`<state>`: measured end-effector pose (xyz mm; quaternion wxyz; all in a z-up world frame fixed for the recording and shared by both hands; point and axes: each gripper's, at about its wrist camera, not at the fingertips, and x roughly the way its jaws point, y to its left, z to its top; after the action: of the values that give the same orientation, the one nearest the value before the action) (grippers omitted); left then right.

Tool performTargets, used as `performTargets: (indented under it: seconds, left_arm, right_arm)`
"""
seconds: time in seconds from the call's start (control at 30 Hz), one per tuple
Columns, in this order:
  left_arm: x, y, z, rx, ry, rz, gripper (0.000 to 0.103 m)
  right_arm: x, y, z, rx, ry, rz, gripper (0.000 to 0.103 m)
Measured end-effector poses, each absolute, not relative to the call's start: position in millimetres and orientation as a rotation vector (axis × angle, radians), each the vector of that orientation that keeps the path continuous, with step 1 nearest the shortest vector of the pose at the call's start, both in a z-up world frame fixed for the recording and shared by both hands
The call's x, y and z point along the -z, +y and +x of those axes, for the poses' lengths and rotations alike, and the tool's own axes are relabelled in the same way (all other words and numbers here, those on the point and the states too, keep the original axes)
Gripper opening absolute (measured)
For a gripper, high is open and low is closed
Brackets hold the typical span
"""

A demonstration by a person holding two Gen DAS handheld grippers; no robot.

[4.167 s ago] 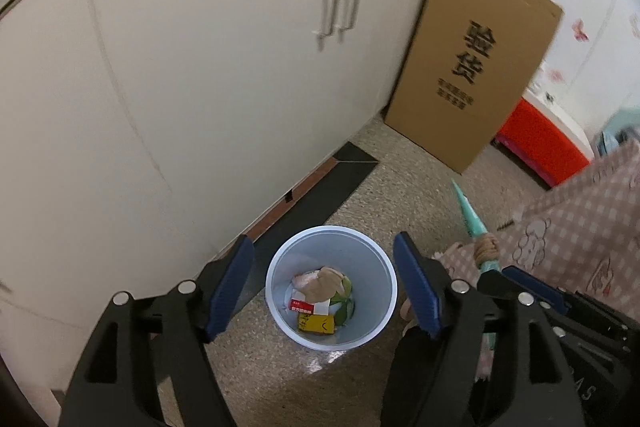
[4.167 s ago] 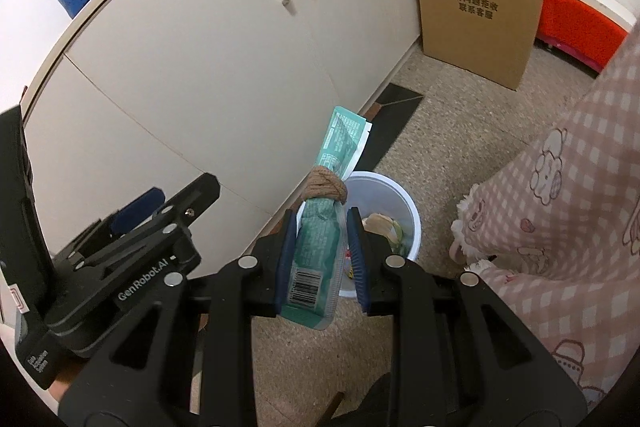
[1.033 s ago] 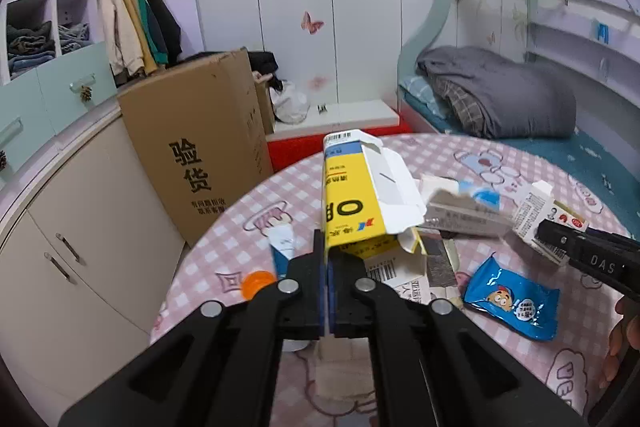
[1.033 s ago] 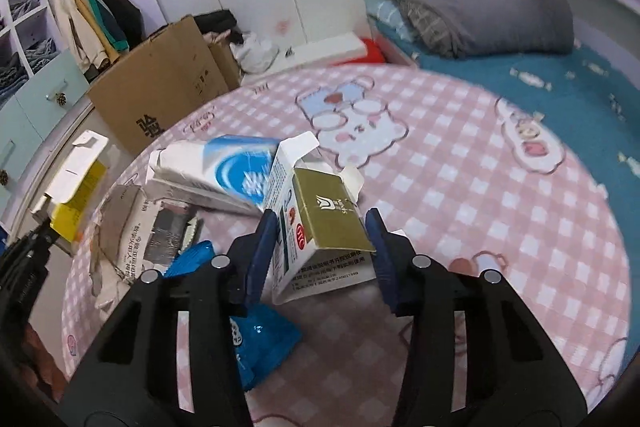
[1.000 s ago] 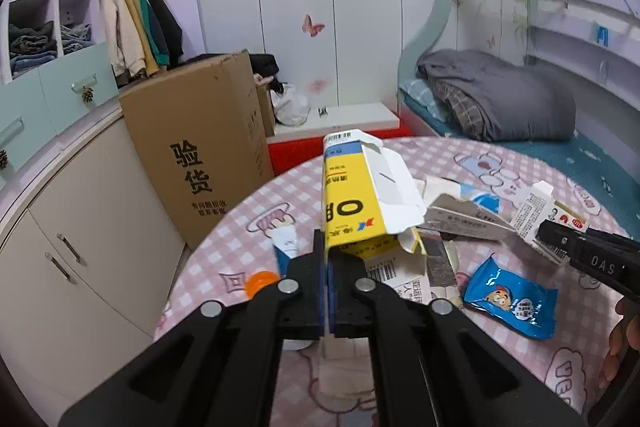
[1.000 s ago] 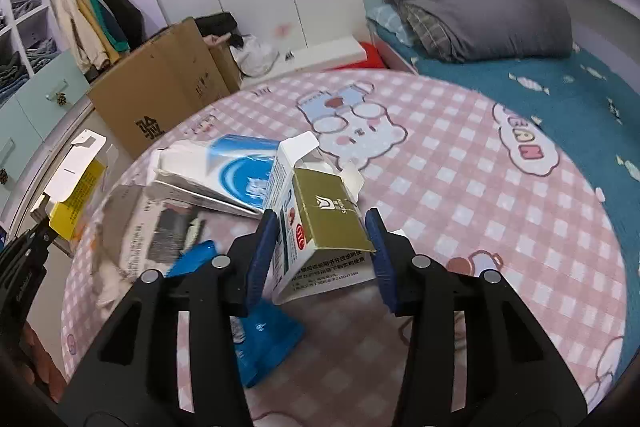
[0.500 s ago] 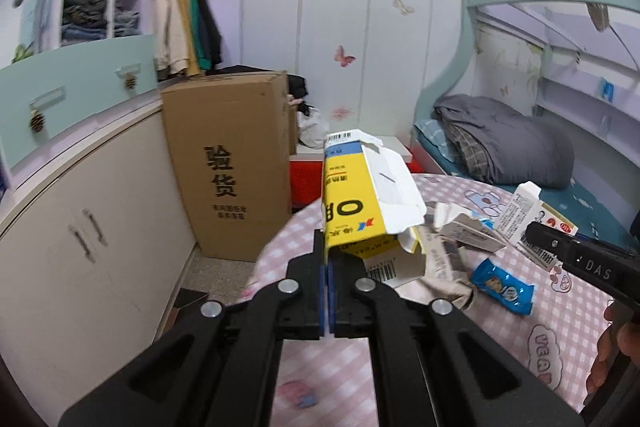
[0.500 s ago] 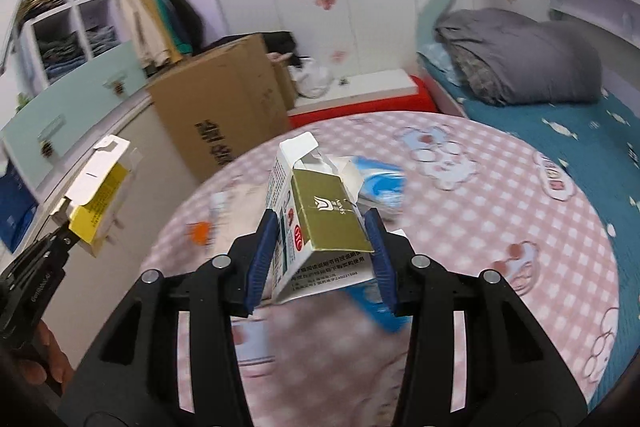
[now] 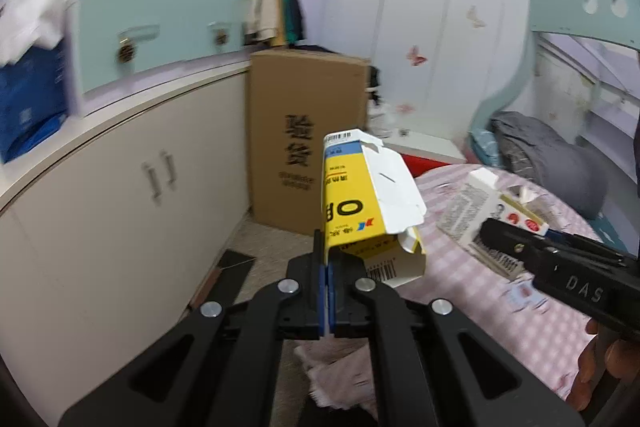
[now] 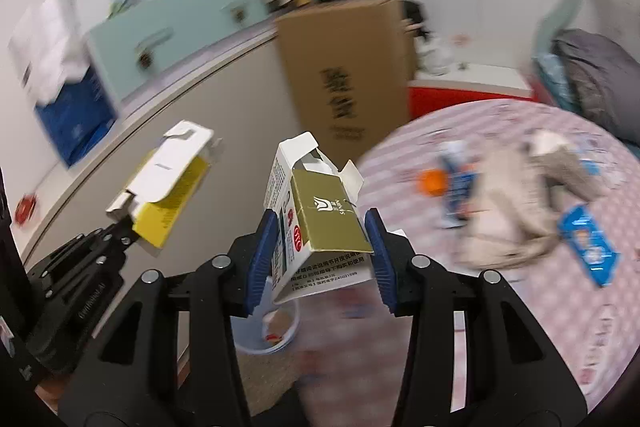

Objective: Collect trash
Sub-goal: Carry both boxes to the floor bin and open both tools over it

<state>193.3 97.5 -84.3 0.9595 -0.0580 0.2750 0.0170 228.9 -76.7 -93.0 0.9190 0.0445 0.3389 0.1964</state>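
Yellow carton point(image 9: 352, 211) flattened, pinched in left gripper point(image 9: 327, 291); gold-white carton point(image 10: 320, 227) boxy, clamped by right gripper point(image 10: 320, 259).

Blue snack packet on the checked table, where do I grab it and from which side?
Likely the lower-right short end of the blue snack packet, coming in low from that side. It lies flat on the tablecloth, and that end points away from the crumpled paper.
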Motion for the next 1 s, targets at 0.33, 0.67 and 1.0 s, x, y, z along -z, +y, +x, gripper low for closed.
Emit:
performTargets:
  seconds: [0.33,0.67,1.0]
  left_arm:
    - [148,192,175,-0.199,0.671,-0.178,0.001]
    - [208,243,183,-0.278,0.797,-0.23,0.001]
    - [229,266,207,-0.325,0.809,-0.248,0.003]
  right_arm:
    - [154,47,226,-0.573,0.825,-0.007,0.044]
    - [205,93,242,-0.59,0.913,-0.037,0.044]
    - [225,101,260,-0.567,0.931,-0.017,0.044]
